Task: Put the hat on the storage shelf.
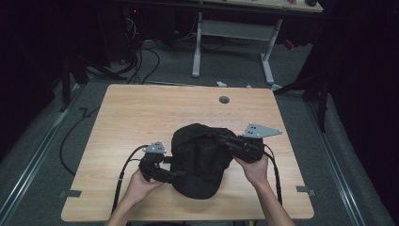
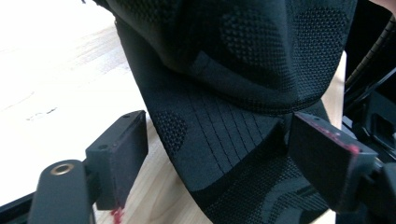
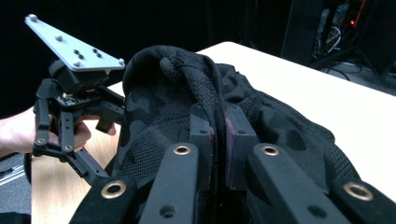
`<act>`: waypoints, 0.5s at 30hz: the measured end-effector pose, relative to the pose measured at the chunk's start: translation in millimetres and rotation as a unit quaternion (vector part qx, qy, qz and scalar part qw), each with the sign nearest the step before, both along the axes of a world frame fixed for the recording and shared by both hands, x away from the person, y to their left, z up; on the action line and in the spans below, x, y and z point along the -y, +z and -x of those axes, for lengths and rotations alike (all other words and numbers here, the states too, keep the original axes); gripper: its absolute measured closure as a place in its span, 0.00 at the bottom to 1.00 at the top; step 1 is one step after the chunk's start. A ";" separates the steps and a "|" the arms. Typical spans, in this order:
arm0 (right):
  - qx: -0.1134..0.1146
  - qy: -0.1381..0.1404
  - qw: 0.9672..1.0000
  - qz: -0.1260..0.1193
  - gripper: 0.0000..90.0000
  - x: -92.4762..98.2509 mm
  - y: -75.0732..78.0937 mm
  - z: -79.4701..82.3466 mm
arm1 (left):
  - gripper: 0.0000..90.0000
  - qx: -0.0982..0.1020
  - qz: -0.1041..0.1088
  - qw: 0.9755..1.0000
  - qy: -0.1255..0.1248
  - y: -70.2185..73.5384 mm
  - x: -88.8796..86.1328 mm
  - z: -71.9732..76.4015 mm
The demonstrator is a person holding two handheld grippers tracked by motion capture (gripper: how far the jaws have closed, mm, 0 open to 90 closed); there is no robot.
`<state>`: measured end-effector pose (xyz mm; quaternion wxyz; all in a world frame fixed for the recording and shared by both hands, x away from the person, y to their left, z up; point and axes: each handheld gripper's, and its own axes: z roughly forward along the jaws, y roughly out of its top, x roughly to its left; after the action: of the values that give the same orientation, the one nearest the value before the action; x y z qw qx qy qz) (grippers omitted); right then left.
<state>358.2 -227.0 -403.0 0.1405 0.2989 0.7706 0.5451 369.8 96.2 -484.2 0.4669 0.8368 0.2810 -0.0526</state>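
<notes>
black cap [image 1: 200, 160] on near half of table [image 1: 136, 113] | right gripper [image 3: 219, 140] pinches its crown fabric | left gripper [image 2: 215, 154] gapes around brim, not clamped | handling underway, brim grip left

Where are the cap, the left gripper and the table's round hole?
cap [image 1: 200, 155], high view, crown
left gripper [image 1: 176, 175], high view, between its fingertips
hole [image 1: 224, 100], high view, its middle

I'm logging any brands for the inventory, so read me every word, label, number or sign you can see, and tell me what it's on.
None: no readable text in any view.
Cap: only a woven tone-on-tone pattern, no logo or label showing.
Table: bare wood, no markings.
Grey plate on the right gripper: just holes, no lettering.
</notes>
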 end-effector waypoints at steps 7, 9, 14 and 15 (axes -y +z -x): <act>0.010 0.010 1.000 -0.003 0.94 -3.6 1.9 -1.4 | 0.35 -0.008 0.017 1.000 -0.009 1.6 -1.7 0.0; 0.012 0.009 1.000 -0.004 0.94 -3.8 2.3 -1.7 | 0.39 -0.007 0.018 1.000 -0.009 2.0 -2.6 0.1; 0.017 0.003 1.000 -0.007 0.93 -0.7 3.0 -3.5 | 0.51 -0.009 0.037 0.999 -0.012 5.9 -7.8 0.9; 0.019 0.002 1.000 -0.005 0.93 -0.7 3.1 -3.4 | 0.53 -0.010 0.041 0.999 -0.014 6.5 -8.6 1.0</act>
<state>361.6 -226.4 -399.8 0.1526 0.2876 0.7655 0.5550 368.8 104.8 -477.6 0.4968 0.8205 0.2716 -0.0790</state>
